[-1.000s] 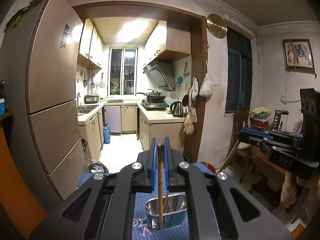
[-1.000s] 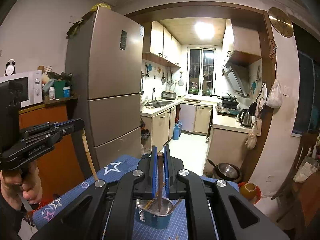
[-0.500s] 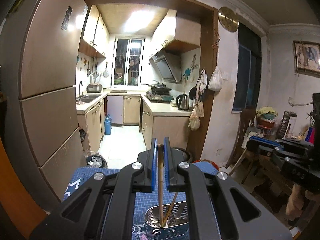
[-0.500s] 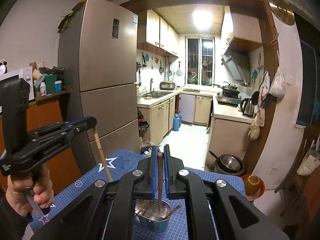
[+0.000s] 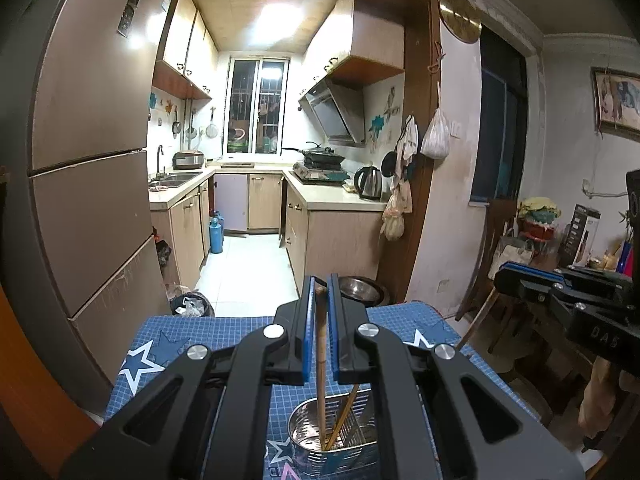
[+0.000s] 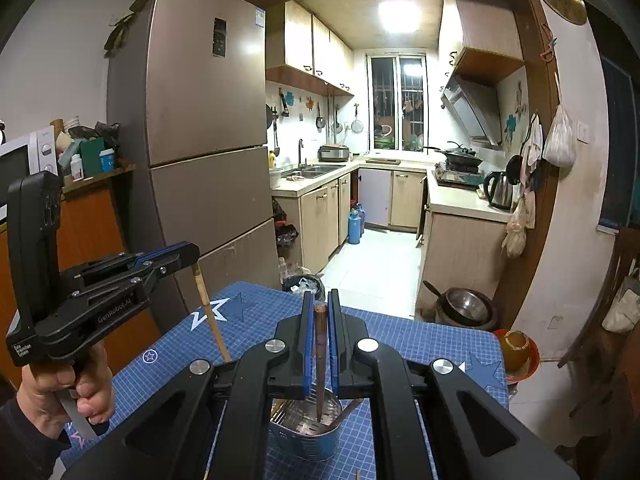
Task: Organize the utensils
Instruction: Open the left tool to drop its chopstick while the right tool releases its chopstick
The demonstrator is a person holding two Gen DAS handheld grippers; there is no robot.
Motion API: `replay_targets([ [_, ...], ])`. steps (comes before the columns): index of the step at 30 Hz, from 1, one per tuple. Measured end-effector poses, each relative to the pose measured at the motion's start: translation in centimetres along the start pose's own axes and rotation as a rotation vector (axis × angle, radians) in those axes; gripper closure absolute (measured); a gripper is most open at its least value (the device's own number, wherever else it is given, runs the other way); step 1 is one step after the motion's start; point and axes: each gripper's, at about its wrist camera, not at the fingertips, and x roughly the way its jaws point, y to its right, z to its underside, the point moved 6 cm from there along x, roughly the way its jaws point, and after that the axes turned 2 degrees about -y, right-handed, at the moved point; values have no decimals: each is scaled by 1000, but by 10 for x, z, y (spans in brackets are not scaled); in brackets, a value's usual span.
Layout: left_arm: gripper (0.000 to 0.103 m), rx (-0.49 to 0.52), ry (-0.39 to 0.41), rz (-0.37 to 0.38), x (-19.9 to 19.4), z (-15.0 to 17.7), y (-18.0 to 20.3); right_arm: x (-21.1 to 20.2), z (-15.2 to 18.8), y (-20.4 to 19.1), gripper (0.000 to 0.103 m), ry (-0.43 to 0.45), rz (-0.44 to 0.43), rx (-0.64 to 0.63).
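1. The left gripper [image 5: 319,292] stood with its blue-padded jaws a narrow gap apart around a pale bamboo chopstick [image 5: 320,360]. The stick hung upright with its lower end down inside the perforated steel utensil holder [image 5: 352,446], apparently so that it would fall in cleanly when let go. Whether the pads were pressing the stick or already slack could not be told.

2. The right gripper [image 6: 319,312] was set the same way, jaws nearly closed on a dark brown wooden chopstick [image 6: 320,364] whose tip also reached into the holder. Both sticks were held by their top ends, probably to keep the tools clear of the rim.

3. The holder sat on the blue star-printed grid mat [image 5: 224,332] covering the table, below both grippers, with another loose brown stick [image 5: 344,416] already leaning inside it.

4. The grippers' black bodies covered much of the holder and the near mat. The sticks' lower tips were hard to make out among the metal. Something thin lay at the right view's bottom edge, cut off and unidentifiable.
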Motion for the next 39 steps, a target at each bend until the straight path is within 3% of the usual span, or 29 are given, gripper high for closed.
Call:
replay_targets([
  [26,97,-4,-59,-6,13,19,-3,12,15,6,95,-28,-17,21],
  [31,97,-11,-50,1,-5,23,-2,-11,19,7,79,9,-20,32],
  [37,96,12,-38,10,-56,51,4,-81,49,-2,72,84,-44,28],
  [39,78,34,-35,-3,-80,71,5,-111,74,-8,70,105,-41,8],
])
